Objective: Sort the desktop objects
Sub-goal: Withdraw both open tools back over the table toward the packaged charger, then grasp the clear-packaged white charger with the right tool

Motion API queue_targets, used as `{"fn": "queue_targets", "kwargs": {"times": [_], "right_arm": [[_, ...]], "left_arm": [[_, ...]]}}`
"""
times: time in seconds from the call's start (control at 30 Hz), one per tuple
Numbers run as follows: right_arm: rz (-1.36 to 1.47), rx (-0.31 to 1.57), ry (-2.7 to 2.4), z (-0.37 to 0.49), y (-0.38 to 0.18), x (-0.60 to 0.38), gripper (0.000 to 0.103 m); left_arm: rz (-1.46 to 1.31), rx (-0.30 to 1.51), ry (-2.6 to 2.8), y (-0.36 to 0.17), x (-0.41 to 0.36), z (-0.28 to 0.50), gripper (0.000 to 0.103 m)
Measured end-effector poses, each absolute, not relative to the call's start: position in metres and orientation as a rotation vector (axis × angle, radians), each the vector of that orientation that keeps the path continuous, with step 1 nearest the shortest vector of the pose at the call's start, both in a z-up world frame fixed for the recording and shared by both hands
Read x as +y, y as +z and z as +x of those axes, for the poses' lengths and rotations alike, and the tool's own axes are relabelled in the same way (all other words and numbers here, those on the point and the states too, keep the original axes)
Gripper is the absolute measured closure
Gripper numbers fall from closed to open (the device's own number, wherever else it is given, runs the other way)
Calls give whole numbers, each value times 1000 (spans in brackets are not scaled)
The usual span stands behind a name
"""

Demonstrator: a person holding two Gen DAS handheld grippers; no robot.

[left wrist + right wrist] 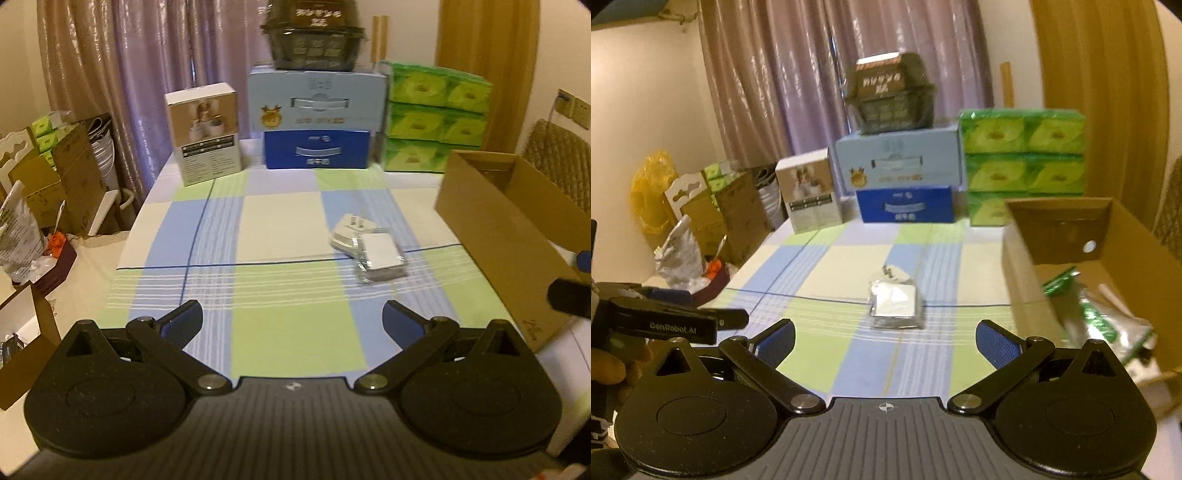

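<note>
1. Both grippers are spread wide with nothing in them: left gripper (292,325) and right gripper (885,341) hang low over the checked tablecloth (280,218), short of the charger pack. I'd guess they're held open like that ready for the next pick.
2. The open cardboard box (1108,236) sits just right of the pack, and it already has some green-and-silver packets (1097,314) in it, so it looks like the sorting bin.
3. The white charger pack (894,301) is the only loose item mid-cloth. It's a plug adapter with two prongs pointing away, in shiny clear wrap. Probably slippery.
</note>
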State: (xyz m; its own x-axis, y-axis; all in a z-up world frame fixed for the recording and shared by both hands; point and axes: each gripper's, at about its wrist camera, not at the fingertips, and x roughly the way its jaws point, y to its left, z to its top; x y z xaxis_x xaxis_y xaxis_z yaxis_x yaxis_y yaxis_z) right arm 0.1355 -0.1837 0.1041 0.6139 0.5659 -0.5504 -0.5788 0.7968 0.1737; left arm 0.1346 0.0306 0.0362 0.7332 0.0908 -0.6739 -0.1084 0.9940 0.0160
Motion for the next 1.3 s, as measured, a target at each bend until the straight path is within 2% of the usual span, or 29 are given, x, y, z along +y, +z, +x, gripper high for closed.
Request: {"fn": "queue_targets", "kwargs": {"times": [0.77, 1.17, 1.23, 1.3], "right_arm": [[-118, 684, 630, 253, -31, -87, 2], [-131, 659, 609, 280, -58, -69, 2], [-127, 660, 608, 281, -60, -68, 5], [-140, 662, 604, 282, -62, -66, 14]], "left_arm": [[-109, 703, 95, -54, 76, 257, 1], [-140, 731, 64, -77, 83, 279, 1], [-102, 731, 55, -78, 78, 280, 1], [-55, 722, 56, -79, 74, 280, 1]]}}
